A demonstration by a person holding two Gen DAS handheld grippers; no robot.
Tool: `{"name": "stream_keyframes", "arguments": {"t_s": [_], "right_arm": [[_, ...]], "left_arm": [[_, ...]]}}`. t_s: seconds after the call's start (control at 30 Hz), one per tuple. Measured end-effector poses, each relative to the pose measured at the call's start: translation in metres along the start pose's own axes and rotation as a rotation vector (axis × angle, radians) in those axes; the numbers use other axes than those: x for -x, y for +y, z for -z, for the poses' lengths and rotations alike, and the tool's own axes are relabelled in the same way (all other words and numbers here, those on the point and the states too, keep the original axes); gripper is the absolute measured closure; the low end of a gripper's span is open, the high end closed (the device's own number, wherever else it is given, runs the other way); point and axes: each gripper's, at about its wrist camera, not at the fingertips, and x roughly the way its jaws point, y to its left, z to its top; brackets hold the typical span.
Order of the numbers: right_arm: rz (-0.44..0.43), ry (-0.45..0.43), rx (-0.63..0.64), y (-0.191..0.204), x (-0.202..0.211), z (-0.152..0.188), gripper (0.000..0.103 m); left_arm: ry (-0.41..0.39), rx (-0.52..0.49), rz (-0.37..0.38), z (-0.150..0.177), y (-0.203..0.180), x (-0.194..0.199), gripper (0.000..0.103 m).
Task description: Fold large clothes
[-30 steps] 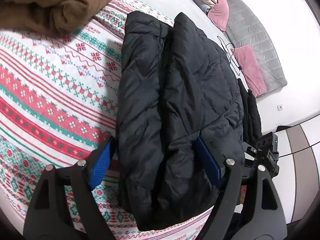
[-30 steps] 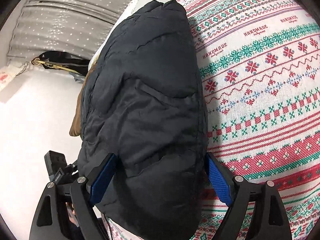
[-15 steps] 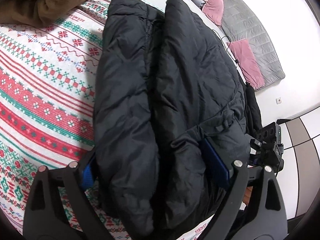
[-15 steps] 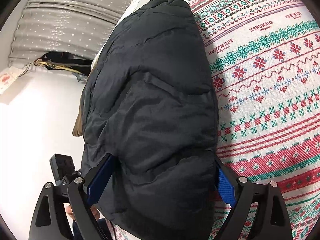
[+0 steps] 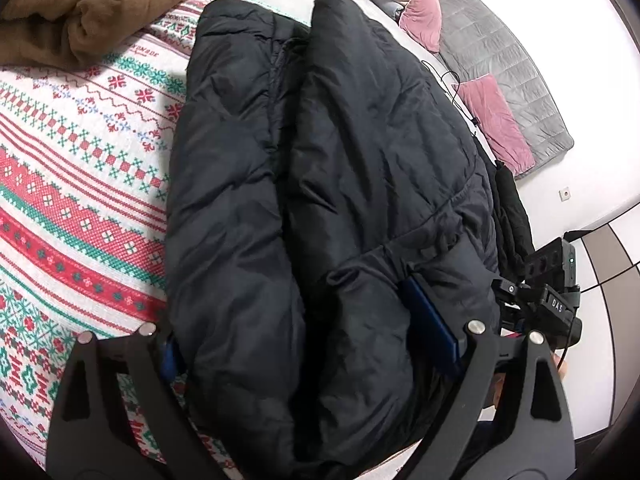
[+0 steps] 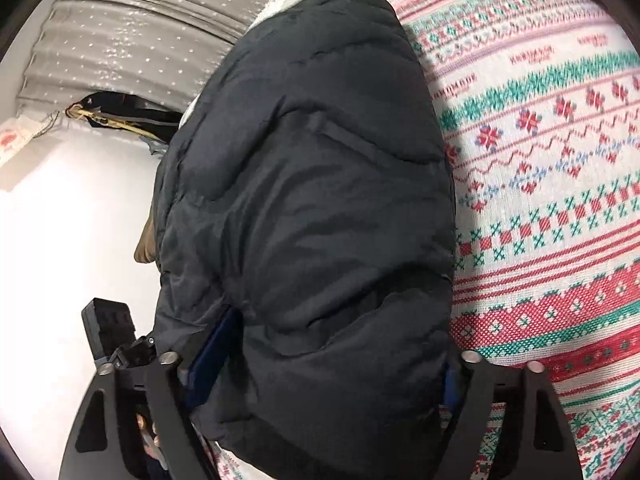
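Note:
A black puffer jacket (image 5: 328,184) lies folded lengthwise on a red, green and white patterned blanket (image 5: 76,184). My left gripper (image 5: 304,344) is wide open and straddles the jacket's near end, the padded fabric bulging between its blue pads (image 5: 430,320). In the right wrist view the jacket (image 6: 312,208) fills the middle. My right gripper (image 6: 328,364) is also wide open around the near end, its pads (image 6: 208,356) partly buried in fabric. Neither pair of fingers pinches the fabric flat.
A brown bundled garment (image 5: 92,4) lies at the blanket's far left. Pink cushions (image 5: 492,120) and a grey quilted mat (image 5: 504,60) lie on the white floor to the right. A grey dotted curtain (image 6: 132,36) hangs beyond the bed edge. The other gripper's body (image 5: 548,292) is at the right.
Both grippers have pushed forward onto the jacket's near end, so its padding now sits deeper between the open fingers and covers more of the pads.

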Motion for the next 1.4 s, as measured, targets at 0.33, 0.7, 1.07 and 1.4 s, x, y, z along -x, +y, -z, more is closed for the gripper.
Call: {"name": "stream_keyframes", "arguments": {"t_s": [0.33,0.7,1.07,1.4], "right_arm": [[0.023,-0.026,0.030,0.002,0.002,0.000,0.044],[0.021,-0.029,0.032,0.002,0.002,0.001,0.044],[0.113,-0.112,0.166,0.041,0.006,0.009,0.056],[0.171,-0.172,0.261,0.068,0.007,0.014,0.068]], "left_arm": [[-0.028,-0.047,-0.024,0.005,-0.019,0.001,0.013],[-0.039,-0.061,-0.053,0.009,-0.017,-0.001,0.015],[-0.080,-0.055,-0.045,0.009,-0.017,0.010,0.051],[-0.103,-0.057,-0.037,0.007,-0.019,0.022,0.069]]}}
